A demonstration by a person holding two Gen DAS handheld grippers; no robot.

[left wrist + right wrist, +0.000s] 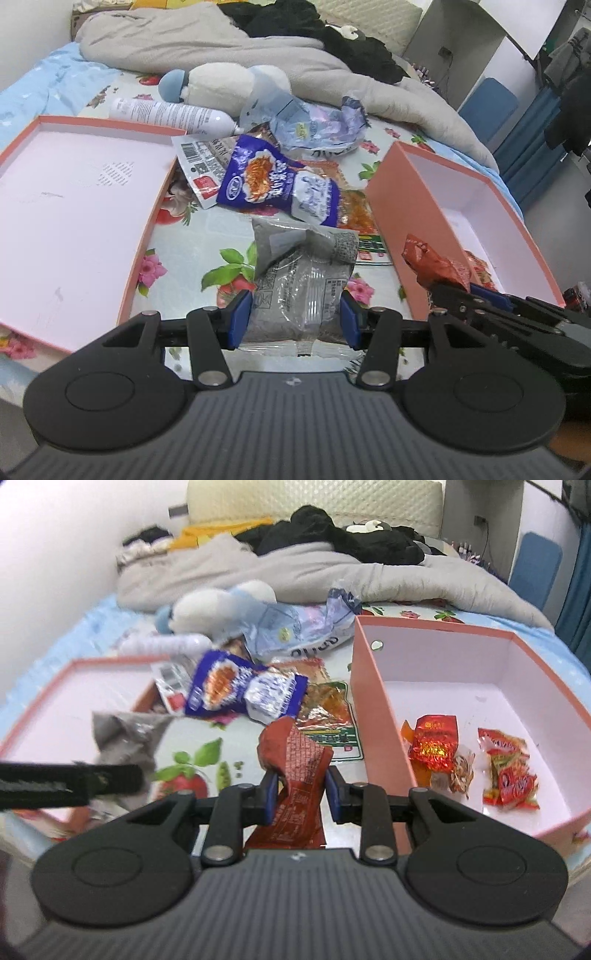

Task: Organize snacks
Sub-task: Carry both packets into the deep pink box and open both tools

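On the bed (207,236), a shallow lid (74,206) lies to my left and a deeper box (373,716) to my right. Between them lies a heap of snack packets (277,181). Two packets (476,764) lie in the box. Behind the heap lie a bottle (166,112) and a plush toy (218,83), with a blanket (207,44) behind those.

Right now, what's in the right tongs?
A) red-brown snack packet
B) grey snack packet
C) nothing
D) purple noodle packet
A: the right tongs are clamped on the red-brown snack packet, its crumpled top sticking up between the blue pads; the grey snack packet is the one in the left tongs.
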